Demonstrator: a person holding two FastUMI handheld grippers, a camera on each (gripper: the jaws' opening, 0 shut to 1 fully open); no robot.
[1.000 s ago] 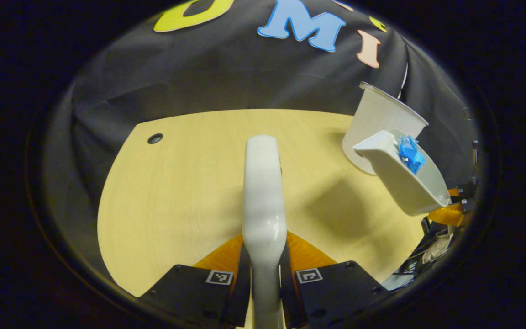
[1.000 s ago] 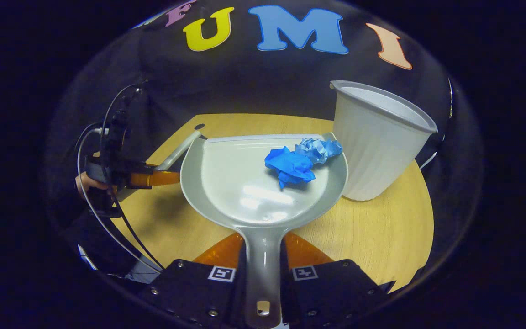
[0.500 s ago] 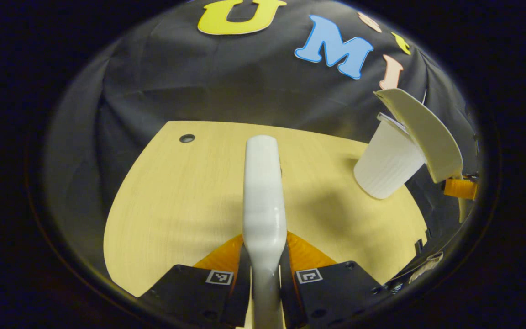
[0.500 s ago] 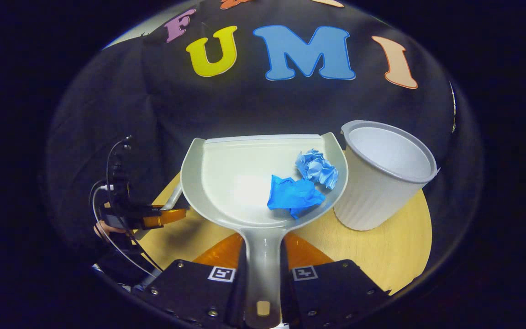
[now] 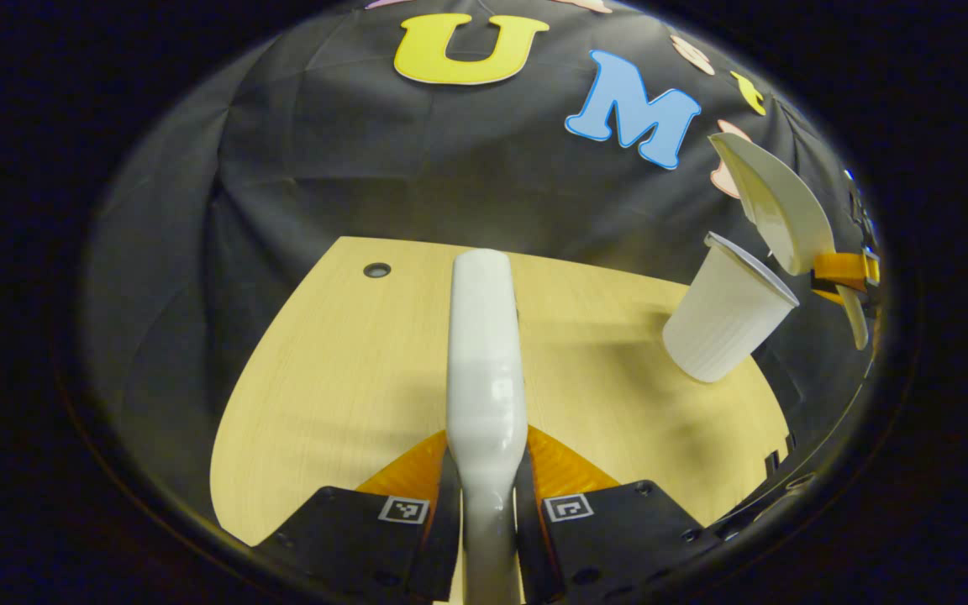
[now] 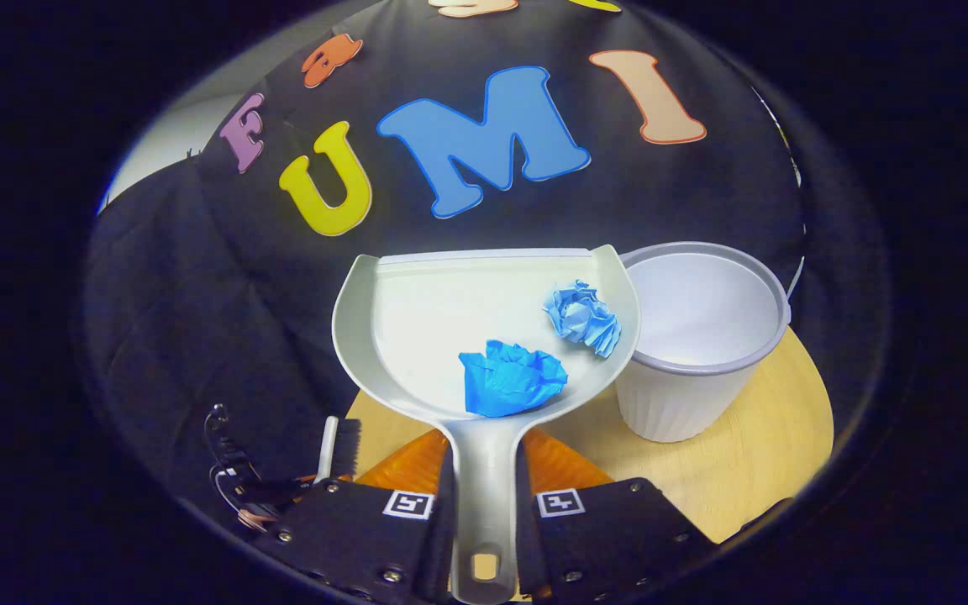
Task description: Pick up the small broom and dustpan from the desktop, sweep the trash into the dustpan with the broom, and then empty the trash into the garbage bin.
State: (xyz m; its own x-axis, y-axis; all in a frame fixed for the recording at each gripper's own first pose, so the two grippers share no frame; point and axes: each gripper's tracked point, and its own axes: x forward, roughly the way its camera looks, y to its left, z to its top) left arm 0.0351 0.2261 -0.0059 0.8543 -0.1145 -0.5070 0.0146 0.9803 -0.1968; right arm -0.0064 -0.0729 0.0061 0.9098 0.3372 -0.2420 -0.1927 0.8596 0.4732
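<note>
Two grippers, each clamped on a cleaning tool above the desk

Left gripper view, left to right: a small round hole [image 5: 376, 270] marks the wooden desk [image 5: 324, 378] at upper left of its surface. At bottom centre the left gripper [image 5: 486, 504] has both fingers pressed against the pale handle of the broom [image 5: 485, 361], which runs straight up the middle of the frame over the desk. At right stands the white ribbed bin [image 5: 723, 319] near the desk's far right edge. Just above and to the right of its rim, the dustpan [image 5: 774, 202] appears from its underside, raised in the air, with the right gripper [image 5: 841, 270] behind it at the frame's right edge.

Right gripper view, left to right: at lower left the broom's [image 6: 341, 445] dark bristles and pale back peek out beside a looped cable [image 6: 228, 479]. At bottom centre the right gripper [image 6: 484, 512] has both fingers closed on the dustpan's [image 6: 417, 319] handle. The pan fills the middle of the frame, holding two crumpled wads: a deep blue wad [image 6: 511, 380] near the handle and a lighter blue wad [image 6: 583, 316] by the right wall. Just right of the pan, the bin [image 6: 686, 386] stands open on the desk [image 6: 770, 445]; the pan's right edge overlaps its rim.
</note>
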